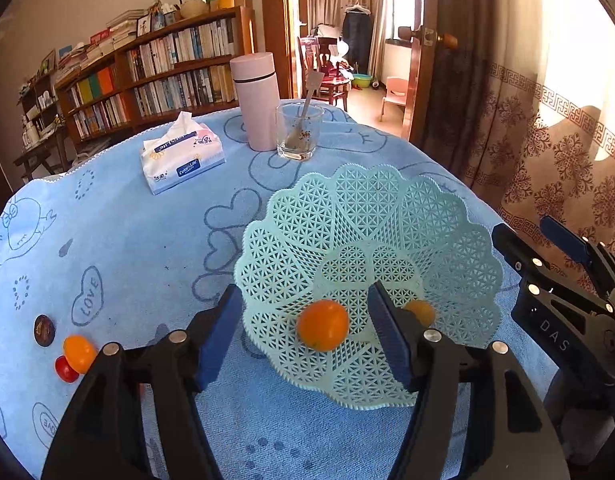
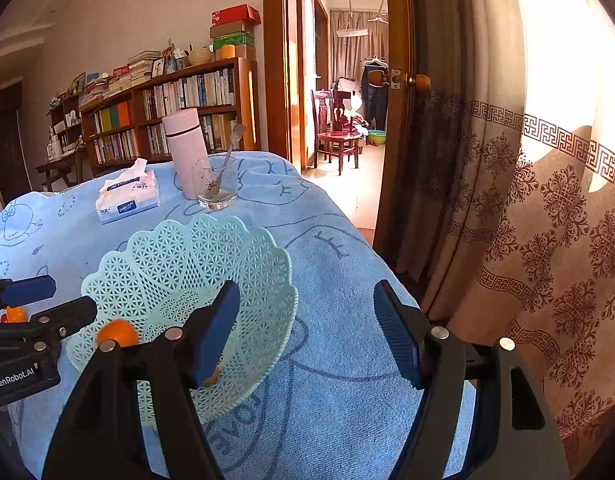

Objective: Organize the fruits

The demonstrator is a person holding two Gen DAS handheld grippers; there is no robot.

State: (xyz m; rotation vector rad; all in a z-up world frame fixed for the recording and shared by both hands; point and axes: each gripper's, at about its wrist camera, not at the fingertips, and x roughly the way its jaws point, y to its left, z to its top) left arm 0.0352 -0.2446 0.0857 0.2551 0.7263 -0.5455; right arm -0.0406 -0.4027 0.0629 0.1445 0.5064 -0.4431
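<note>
A mint lattice basket [image 1: 387, 216] sits on the blue towel-covered table; it also shows in the right wrist view [image 2: 195, 248]. An orange tomato [image 1: 322, 325] is in the air or lying over the basket's near side, between my open left gripper's [image 1: 305, 328] fingers, untouched. A second orange fruit [image 1: 421, 312] lies in the basket behind the right finger. Left of the basket on the towel lie an orange tomato [image 1: 79, 353], a red one [image 1: 66, 369] and a dark one [image 1: 44, 330]. My right gripper [image 2: 307, 332] is open and empty over the basket's right edge.
A tissue pack [image 1: 181, 154], a pink flask [image 1: 255, 100] and a glass with a spoon [image 1: 299, 132] stand at the table's far side. A curtain [image 1: 547, 152] hangs close on the right. The table edge drops off beyond the basket on the right.
</note>
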